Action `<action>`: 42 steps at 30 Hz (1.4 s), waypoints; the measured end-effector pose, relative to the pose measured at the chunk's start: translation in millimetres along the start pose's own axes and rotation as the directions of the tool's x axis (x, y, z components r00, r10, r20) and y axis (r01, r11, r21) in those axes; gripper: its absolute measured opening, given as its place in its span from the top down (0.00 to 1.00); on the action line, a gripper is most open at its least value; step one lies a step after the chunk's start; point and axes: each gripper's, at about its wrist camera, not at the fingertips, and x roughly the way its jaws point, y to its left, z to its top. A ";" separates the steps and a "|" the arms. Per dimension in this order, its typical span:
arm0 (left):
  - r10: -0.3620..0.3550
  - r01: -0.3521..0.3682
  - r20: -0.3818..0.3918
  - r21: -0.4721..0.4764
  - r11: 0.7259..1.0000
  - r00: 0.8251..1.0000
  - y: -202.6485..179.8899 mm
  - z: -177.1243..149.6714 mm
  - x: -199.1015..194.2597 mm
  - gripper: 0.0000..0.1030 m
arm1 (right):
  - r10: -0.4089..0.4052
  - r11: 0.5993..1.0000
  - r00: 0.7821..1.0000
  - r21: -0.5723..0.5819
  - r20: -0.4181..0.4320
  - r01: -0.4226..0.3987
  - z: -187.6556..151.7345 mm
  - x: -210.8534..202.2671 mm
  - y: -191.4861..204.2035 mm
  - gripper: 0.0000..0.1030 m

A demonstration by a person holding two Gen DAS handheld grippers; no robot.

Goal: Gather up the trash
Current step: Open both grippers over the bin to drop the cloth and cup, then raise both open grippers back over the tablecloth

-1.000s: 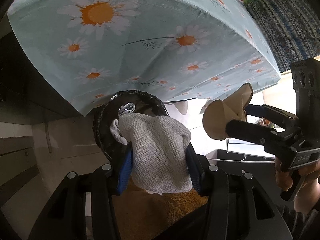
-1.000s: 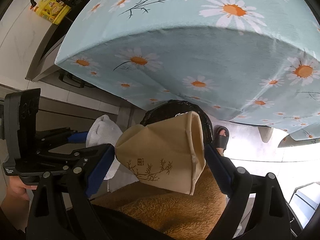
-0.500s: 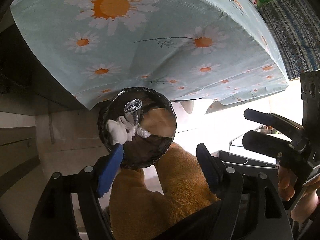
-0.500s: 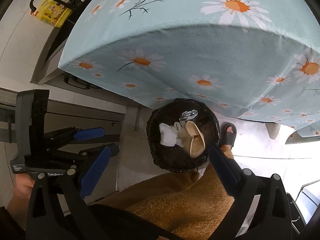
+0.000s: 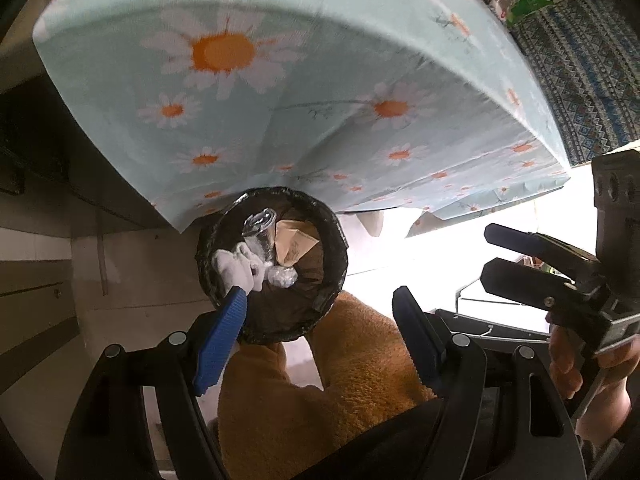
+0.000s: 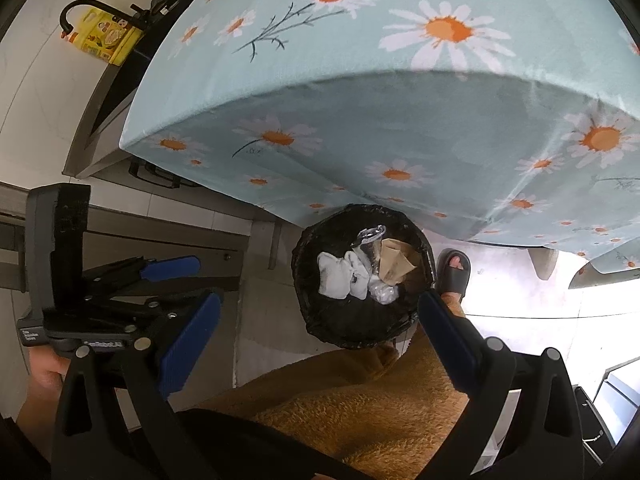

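Hanging over the black-lined bin (image 5: 272, 264), the left hand-held gripper (image 5: 320, 320) is gaping empty, and the right hand-held gripper (image 6: 320, 324) is spread empty too. Lying in the bin, left to right, are a white cloth (image 6: 340, 276), crumpled clear plastic (image 6: 370, 246) and a tan paper bag (image 6: 396, 266). All are probably light and crushable, best pinched at a fold.

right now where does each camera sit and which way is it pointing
Left wrist: on the left gripper, facing down at the trash bin beside the table; orange-clad legs and the right gripper show.
Right wrist: on the right gripper, facing down at the bin; the left gripper, legs and a sandaled foot show.
Shared: bin holding a white cloth and paper cup, and the daisy tablecloth.
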 end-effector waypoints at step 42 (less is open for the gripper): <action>-0.053 0.004 0.245 0.194 0.981 0.968 -96.5 136.6 -90.8 0.29 | -0.071 0.996 0.951 -0.021 0.301 0.082 102.8 -132.1 -45.0 0.05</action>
